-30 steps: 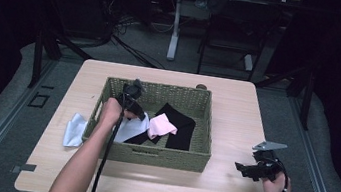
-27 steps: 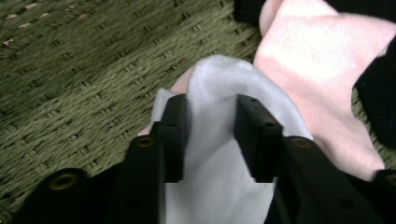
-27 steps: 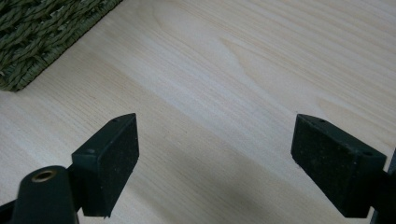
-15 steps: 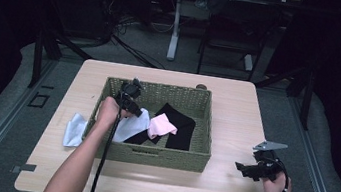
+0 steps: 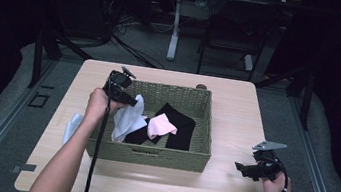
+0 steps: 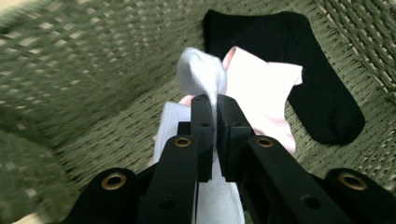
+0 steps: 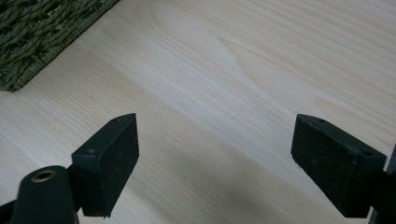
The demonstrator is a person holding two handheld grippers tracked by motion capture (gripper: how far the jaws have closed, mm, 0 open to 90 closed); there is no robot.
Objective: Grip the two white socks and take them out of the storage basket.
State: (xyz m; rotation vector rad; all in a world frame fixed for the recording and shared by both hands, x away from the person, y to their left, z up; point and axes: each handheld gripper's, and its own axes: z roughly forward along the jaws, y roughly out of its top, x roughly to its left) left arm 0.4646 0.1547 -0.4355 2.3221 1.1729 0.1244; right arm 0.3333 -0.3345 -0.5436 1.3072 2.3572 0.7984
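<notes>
We see the left gripper (image 6: 215, 100) clamped on a white sock (image 6: 201, 74), whose lower part its jaws hide; right gripper (image 7: 215, 163) gapes over bare desk (image 7: 224, 65).

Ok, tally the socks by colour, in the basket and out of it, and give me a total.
White sock, pinched in the left gripper over the basket: 1
Pink sock: 1
Black sock: 1
Pale blue sock, on the table: 1
Total: 4
</notes>
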